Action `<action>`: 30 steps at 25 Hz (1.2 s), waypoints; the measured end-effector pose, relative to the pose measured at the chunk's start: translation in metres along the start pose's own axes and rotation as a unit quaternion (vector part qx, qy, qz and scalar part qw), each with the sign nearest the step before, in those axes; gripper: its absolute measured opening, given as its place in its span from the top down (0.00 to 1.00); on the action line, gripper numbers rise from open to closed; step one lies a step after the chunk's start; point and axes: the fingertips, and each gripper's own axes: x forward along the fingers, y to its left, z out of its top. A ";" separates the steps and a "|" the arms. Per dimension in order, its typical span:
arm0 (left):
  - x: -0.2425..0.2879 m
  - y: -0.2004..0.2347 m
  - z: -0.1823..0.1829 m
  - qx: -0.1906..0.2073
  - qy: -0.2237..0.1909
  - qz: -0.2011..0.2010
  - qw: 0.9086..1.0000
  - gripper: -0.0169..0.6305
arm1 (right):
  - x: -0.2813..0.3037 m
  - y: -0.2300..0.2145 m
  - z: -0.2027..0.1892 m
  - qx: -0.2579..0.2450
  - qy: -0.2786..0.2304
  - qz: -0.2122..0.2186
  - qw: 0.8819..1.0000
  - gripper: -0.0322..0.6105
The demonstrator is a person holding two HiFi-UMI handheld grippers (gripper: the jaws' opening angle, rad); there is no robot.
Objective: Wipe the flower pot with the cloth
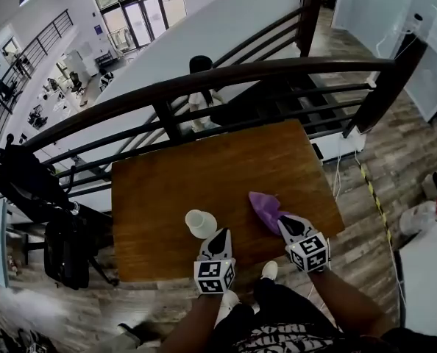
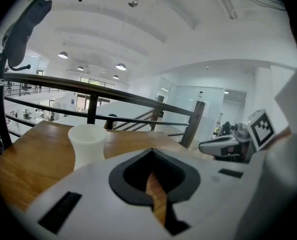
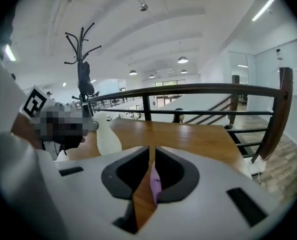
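I'm at the opening step: cloth gripped, pot not yet touched. My right tongs point(image 1: 282, 221) are closed on a fold of the purple cloth point(image 1: 265, 208), which lies by the table's near edge toward its right corner. My left tongs point(image 1: 219, 235) are closed on nothing, tips just beside the white flower pot point(image 1: 201, 223), which stands upright at the near edge, left of the cloth. Next, I reckon, I must carry the cloth across to the pot's side and steady the pot, which looks light enough to tip. The table point(image 1: 204, 168) is bare brown wood; a dark railing point(image 1: 263, 68) runs behind it, with stairs and a bright hall below
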 end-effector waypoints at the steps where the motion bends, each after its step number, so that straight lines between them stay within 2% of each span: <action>1: 0.006 0.000 -0.001 -0.001 0.004 0.001 1.000 0.97 | 0.005 -0.003 -0.002 -0.001 0.005 0.001 1.000 0.92; 6: 0.039 0.001 -0.010 -0.005 0.022 0.003 1.000 0.97 | 0.031 -0.014 -0.019 -0.007 0.042 0.013 0.999 0.84; 12: 0.071 0.011 -0.019 -0.008 0.038 0.012 0.999 0.97 | 0.064 -0.023 -0.054 -0.009 0.112 0.024 0.993 0.72; 22: 0.109 0.014 -0.042 -0.012 0.069 0.015 0.997 0.97 | 0.109 -0.034 -0.094 0.003 0.171 0.048 0.984 0.67; 27: 0.117 0.017 -0.043 -0.014 0.072 0.018 0.997 0.97 | 0.131 -0.023 -0.121 -0.018 0.227 0.070 0.971 0.64; 30: 0.119 0.019 -0.043 -0.014 0.071 0.021 0.997 0.97 | 0.136 -0.021 -0.128 -0.026 0.241 0.074 0.967 0.64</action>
